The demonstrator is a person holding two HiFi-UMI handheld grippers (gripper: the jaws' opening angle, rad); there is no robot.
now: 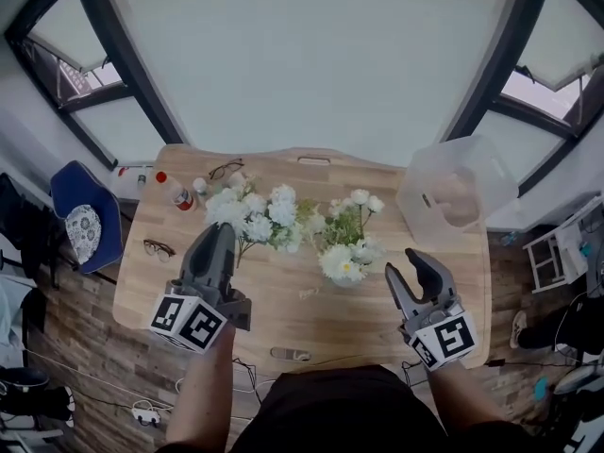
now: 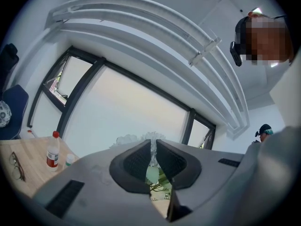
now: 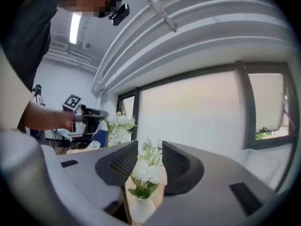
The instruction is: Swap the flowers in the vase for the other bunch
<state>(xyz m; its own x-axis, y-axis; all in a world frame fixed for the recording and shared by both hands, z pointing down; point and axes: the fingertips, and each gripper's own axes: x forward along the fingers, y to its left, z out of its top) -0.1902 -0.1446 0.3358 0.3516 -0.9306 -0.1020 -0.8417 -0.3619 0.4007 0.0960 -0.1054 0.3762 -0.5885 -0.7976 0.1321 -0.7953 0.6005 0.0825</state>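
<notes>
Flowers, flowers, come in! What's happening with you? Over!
Left gripper shut on white flower bunch, clear of vase. Right gripper open, empty, beside vase. Vase holds second bunch. Nothing blocking.

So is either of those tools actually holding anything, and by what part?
The left tool grips the loose bunch of white flowers by its stems. The right tool is open, holding nothing.

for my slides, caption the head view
Left gripper holds one white bunch; right gripper open near the filled vase.
</notes>
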